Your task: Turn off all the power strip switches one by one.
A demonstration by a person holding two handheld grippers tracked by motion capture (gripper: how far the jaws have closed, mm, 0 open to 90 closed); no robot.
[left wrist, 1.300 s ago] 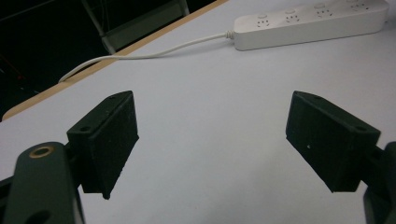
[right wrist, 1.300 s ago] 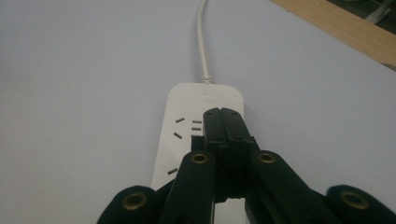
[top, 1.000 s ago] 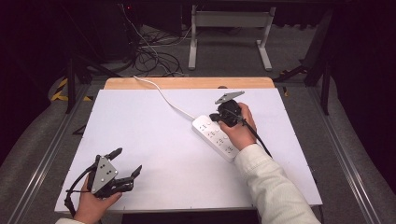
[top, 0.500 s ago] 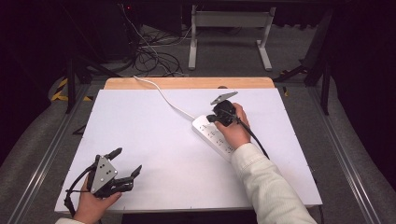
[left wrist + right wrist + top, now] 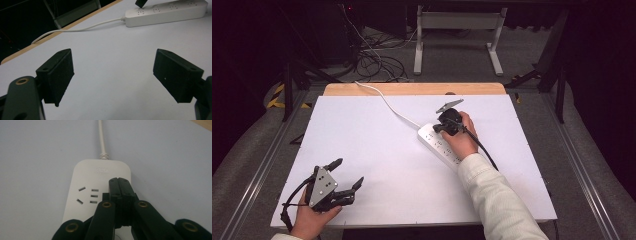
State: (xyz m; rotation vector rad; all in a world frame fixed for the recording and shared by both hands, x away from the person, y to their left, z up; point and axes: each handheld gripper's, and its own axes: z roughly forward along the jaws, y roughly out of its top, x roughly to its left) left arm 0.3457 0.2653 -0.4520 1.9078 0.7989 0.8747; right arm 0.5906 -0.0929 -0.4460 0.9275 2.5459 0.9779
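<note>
With its jaws pressed together, the right gripper (image 5: 120, 181) sits over the cord end of the power strip (image 5: 439, 145), tips just beside the first socket. Cord (image 5: 384, 102) trails off the table's (image 5: 377, 165) far edge. Well apart, the left gripper (image 5: 347, 175) rests spread wide.

Surroundings: table (image 5: 377, 145) with white top sheet, grey floor (image 5: 257, 150), stands and loose cabling.

The table surface occupies the centre of the high view; a bare wooden strip (image 5: 412, 89) runs along its far edge. A white metal frame (image 5: 457, 35) with two legs stands on the floor at upper centre. A tangle of dark cables (image 5: 377, 57) lies on the floor at upper left, beside a dark stand (image 5: 292, 80). Yellow-black hazard tape (image 5: 276, 95) marks the floor at the left edge. A dark angled support (image 5: 557, 75) stands at upper right. Metal rails (image 5: 262, 165) flank the table on both sides.
</note>
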